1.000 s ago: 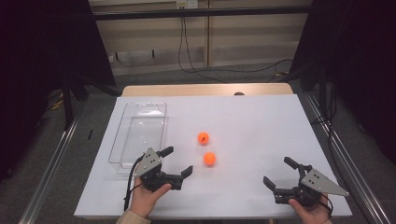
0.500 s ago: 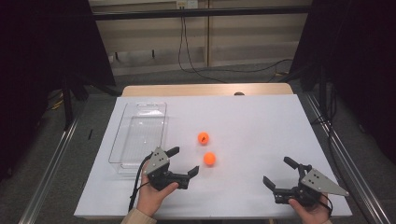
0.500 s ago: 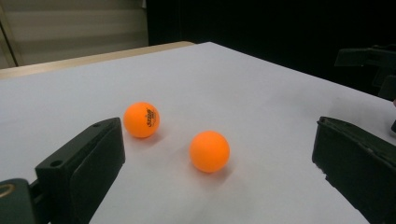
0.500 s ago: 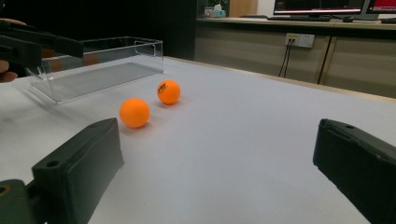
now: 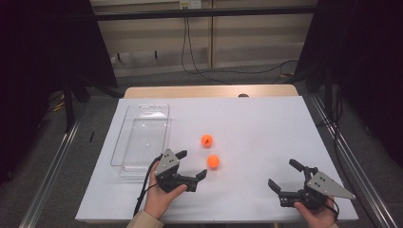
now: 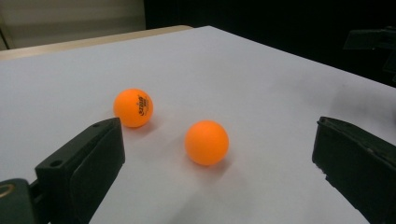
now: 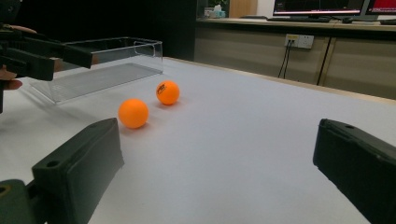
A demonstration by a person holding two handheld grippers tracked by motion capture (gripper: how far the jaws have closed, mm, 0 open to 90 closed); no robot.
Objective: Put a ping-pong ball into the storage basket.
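Orange ping-pong ball (image 6: 206, 142), plain and matte, centre frame; your left tool (image 5: 189, 165) gapes wide around nothing. Printed ball (image 6: 133, 108) sits upper left.

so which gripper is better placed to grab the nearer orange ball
Left. The left gripper is open, facing the plain orange ball close by, while the right gripper sits much farther off across the white table.
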